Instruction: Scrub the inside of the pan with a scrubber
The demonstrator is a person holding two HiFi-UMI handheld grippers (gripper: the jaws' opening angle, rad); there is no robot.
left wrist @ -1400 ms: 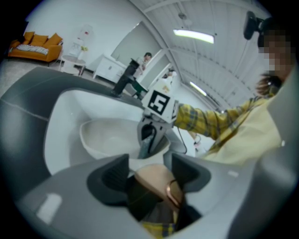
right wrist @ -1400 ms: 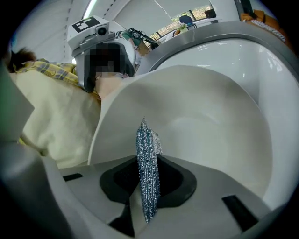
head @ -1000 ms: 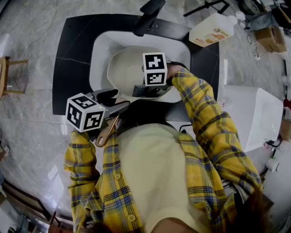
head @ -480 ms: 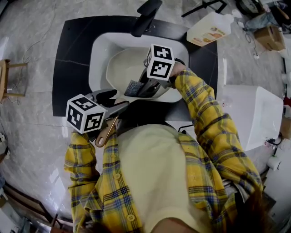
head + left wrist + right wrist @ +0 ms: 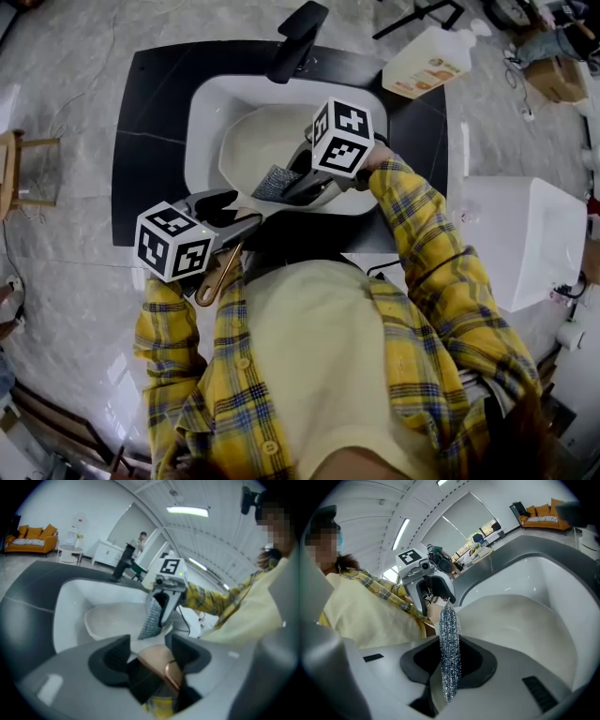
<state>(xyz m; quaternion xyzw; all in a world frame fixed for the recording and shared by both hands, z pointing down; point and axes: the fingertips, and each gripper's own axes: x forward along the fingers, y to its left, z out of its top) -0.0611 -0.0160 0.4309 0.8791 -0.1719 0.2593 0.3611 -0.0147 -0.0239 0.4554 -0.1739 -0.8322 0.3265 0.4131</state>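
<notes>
There are two grippers, one pan, one scrubber, one sink, one tap and one bottle. Nearest the person's body, the left gripper [image 5: 238, 209] has its jaws closed tight on the pan's tan handle [image 5: 157, 660], which ends in a copper loop and sticks out over the sink's near edge. Just beyond it, the right gripper [image 5: 293, 184] reaches down into the sink, its jaws pinched together on the flat, silvery grey scrubber [image 5: 450, 653], which pokes out past the jaw tips. Compared with a second ago, the right gripper leans over further, its marker cube has swung up and to the right, and the scrubber has slid left along the pan's near side; the left gripper has barely moved. The cream pan [image 5: 258, 136] sits inside the white sink [image 5: 204, 103], filling most of the basin, and the only thing in the pan is the scrubber, which seems to press on the near inner wall, though the contact is hard to make out. The sink is set into a black counter [image 5: 150, 103]. At the far rim stands the black tap [image 5: 298, 36], and the pale bottle [image 5: 427, 62] lies on its side at the counter's far right corner.
</notes>
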